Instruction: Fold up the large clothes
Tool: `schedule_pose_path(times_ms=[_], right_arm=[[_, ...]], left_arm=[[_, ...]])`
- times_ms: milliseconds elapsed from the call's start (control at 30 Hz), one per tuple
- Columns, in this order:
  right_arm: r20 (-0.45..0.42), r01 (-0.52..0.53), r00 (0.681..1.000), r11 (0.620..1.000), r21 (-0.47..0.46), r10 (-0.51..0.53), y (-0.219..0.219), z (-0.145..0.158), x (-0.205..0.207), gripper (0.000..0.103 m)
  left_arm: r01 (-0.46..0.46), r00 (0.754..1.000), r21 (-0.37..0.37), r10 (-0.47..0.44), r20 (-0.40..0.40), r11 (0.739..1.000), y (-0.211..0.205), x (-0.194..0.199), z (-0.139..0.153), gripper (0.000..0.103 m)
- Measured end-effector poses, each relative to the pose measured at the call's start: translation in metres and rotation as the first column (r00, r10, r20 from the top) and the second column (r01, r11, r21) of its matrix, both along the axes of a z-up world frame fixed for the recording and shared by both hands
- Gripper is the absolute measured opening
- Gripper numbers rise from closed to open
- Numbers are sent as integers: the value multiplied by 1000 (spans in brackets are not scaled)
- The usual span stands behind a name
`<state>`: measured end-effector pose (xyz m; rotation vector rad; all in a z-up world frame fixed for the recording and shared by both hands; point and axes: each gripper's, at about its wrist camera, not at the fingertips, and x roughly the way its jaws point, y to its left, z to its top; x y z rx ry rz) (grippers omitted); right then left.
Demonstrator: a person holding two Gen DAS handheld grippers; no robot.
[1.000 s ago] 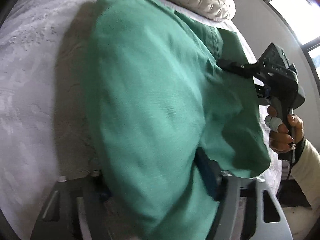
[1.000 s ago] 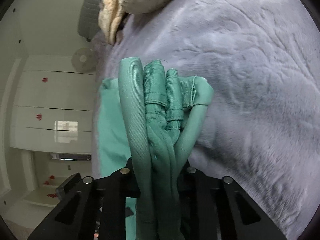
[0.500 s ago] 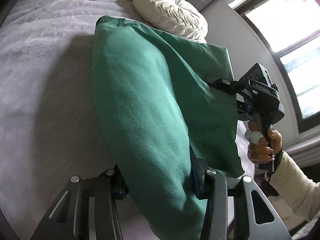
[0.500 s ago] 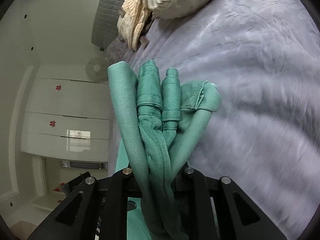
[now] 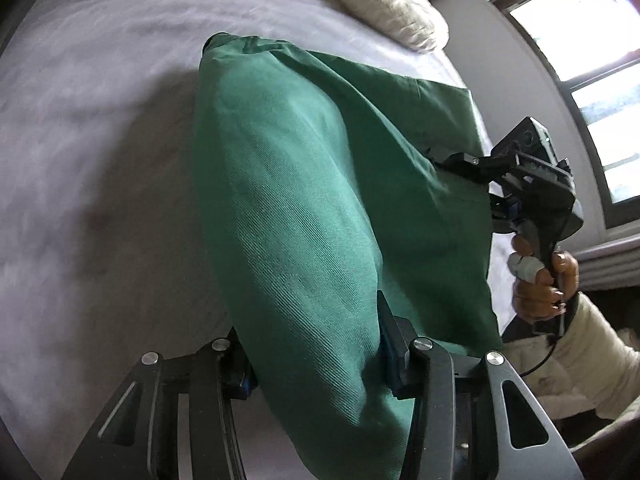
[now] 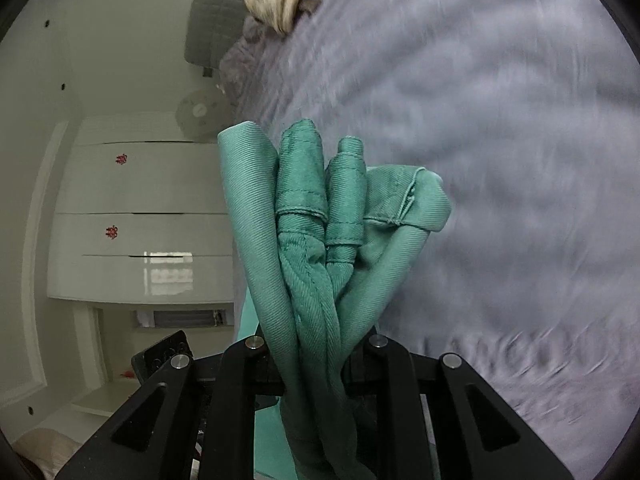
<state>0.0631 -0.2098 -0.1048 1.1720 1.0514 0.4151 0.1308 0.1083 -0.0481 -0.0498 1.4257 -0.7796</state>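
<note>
Green garment (image 5: 288,208), one, over grey bedspread (image 5: 92,160); left gripper (image 5: 316,364), right gripper (image 6: 316,360) fingers both clamped on it.

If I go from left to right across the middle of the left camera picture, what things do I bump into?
Grey bedspread → green garment → right gripper, clamped on the cloth's edge → the hand holding it → window.
</note>
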Motion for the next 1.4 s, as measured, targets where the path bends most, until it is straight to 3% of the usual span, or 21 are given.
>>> schedule_pose_path(times_ms=[200,333,400,467,500,600,700,767,867,900,933,967,1033,1133,1267,1333,1400], right_arm=[[-73,-2,997,1000,-10,1,39,-29,-1,20],[-110,18,994,996,-85,-28,34,-34,4,20],[-165,4,986,985,-174,-33,31,-36,9,31],[-229,-10,972,955,-296,-60,28,-31,9,56],[-235,-14,970,945,-328,-68,27,-26,8,56],[-201,4,975,915,-404,-93,25,-1,0,56],[-111,47,988,888,-458,-110,24,27,-9,56],[-85,52,991,895,-444,-100,28,32,3,56],[-113,9,992,923,-385,-57,30,8,31,56],[-140,0,988,916,-400,-61,26,2,29,54],[-187,-18,980,902,-431,-70,29,-5,30,28],[-210,-27,975,899,-437,-72,29,-7,33,13],[-164,-16,984,900,-436,-62,30,4,32,11],[-147,-65,989,849,-525,-16,33,18,29,11],[-242,-100,969,833,-544,-41,21,-21,36,11],[-250,-112,968,824,-555,-36,20,-35,39,11],[-249,-111,968,825,-555,-38,20,-40,39,12]], left_arm=[[-47,997,73,51,-53,996,35,-11,-50,52],[-51,998,92,54,-24,994,39,-13,-61,60],[-41,999,105,43,-11,994,38,-16,-56,60],[-35,999,124,33,17,992,41,-18,-44,60],[-34,999,124,31,27,992,43,-18,-38,60],[-70,994,112,61,86,991,56,-11,-11,60],[-129,983,117,111,143,985,67,3,-3,60],[-174,974,140,150,171,975,60,19,-8,60],[-207,964,194,166,209,959,49,34,-24,60],[-207,964,206,163,212,956,44,37,-29,60],[-205,963,215,158,216,955,39,39,-31,60],[-201,963,212,154,221,956,39,39,-29,60],[-186,962,201,136,237,962,35,35,-23,60],[-160,967,214,110,230,964,24,25,-29,60],[-136,971,237,82,225,962,5,17,-47,61],[-146,970,249,89,226,958,1,15,-50,69],[-151,971,250,96,218,957,2,17,-52,71]])
